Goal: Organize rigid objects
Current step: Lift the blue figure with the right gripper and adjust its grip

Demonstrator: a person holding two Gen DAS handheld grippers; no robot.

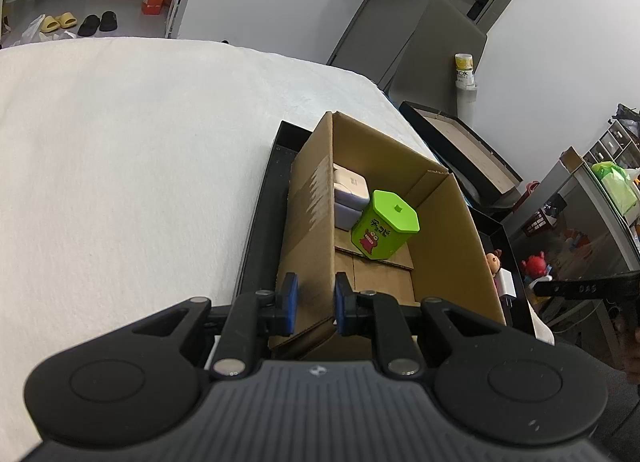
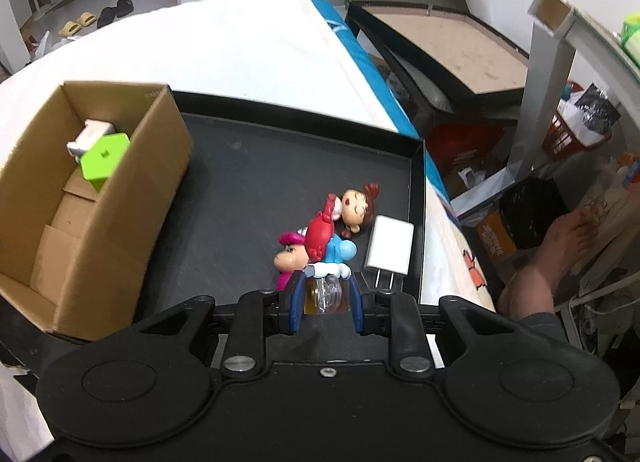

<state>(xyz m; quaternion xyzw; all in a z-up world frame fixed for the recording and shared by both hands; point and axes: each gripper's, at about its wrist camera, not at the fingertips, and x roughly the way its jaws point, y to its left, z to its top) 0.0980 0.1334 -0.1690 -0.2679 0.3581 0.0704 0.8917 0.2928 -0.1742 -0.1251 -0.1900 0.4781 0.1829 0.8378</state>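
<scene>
Cardboard box point(image 2: 100, 198) at left of frame, standing in black tray point(image 2: 248, 166); green hexagonal tin point(image 1: 385, 224) and white case point(image 1: 351, 188) inside. Toy figures point(image 2: 320, 234) and white charger point(image 2: 390, 248) at tray's lower right. Right gripper point(image 2: 325, 296) jaws parted around clear bottle point(image 2: 324, 294). Left gripper point(image 1: 314, 300) jaws straddling box wall, contact unclear.

Green tin point(image 1: 383, 224) reads "チョコビ"; right gripper point(image 1: 588, 288) reads "DAS".
</scene>
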